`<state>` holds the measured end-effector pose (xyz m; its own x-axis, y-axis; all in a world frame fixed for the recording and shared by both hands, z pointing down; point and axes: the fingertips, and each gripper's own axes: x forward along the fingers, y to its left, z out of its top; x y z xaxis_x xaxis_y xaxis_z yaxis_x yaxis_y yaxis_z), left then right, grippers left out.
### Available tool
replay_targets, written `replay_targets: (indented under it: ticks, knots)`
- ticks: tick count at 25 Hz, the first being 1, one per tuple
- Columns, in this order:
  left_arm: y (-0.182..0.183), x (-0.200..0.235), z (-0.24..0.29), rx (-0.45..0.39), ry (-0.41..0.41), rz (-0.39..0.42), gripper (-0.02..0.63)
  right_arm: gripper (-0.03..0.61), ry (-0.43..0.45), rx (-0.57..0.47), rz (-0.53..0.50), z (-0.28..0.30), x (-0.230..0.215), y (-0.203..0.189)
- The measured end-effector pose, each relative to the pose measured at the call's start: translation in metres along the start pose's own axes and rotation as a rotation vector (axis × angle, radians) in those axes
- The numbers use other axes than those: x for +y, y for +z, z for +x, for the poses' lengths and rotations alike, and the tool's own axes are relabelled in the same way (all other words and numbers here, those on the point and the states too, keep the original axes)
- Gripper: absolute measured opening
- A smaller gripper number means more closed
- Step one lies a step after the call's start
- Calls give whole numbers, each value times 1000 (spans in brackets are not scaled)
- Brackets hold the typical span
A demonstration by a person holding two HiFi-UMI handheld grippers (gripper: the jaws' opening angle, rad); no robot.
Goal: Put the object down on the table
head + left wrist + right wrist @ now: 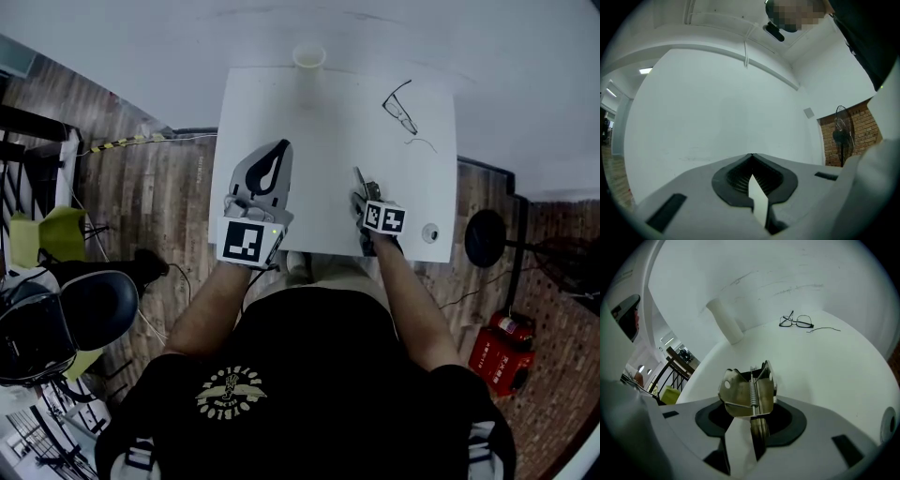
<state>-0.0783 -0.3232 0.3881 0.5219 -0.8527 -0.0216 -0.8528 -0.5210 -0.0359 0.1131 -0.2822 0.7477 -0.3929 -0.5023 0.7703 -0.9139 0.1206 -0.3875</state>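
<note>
Release step: the right gripper (pixel 364 192) has its jaws apart around a metal spring clip (pixel 749 392), seemingly resting on the table (pixel 825 362); the left gripper (pixel 751 161) is closed and empty. Next it should back off without snagging

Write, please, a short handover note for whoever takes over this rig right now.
Left gripper: shut and empty, pointing at the wall.
Right gripper: low over the near edge of the table. Its jaws look apart, with the metal spring clip standing between them, apparently unclamped.
Other things: the glasses and the cup sit at the far side, away from both grippers.
Done: the clip has been brought down to the table. I cannot tell whether it rests there.
Left: confirm that the clip is resting on the table, then draw the right gripper back.
</note>
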Motion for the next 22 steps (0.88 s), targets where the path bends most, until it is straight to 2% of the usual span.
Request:
replay_targets:
  ticks: [7, 12, 15, 17, 20, 22]
  knots:
    - [1, -5, -1, -6, -14, 2, 6, 216, -10, -1, 6, -5, -7, -4]
    - [-2, -6, -6, 2, -15, 1, 6, 244, 33, -18, 148, -9, -12, -5]
    - [-2, -11, -8, -3, -20, 1, 6, 250, 30, -38, 188, -13, -19, -5]
    - [-1, -9, -5, -8, -24, 1, 6, 254, 11, -64, 177, -16, -24, 0]
    - [1, -7, -5, -3, -24, 5, 6, 268, -52, -77, 94, -21, -30, 1]
    - [8, -9, -8, -28, -23, 3, 6, 270, -76, -70, 56, -25, -34, -5]
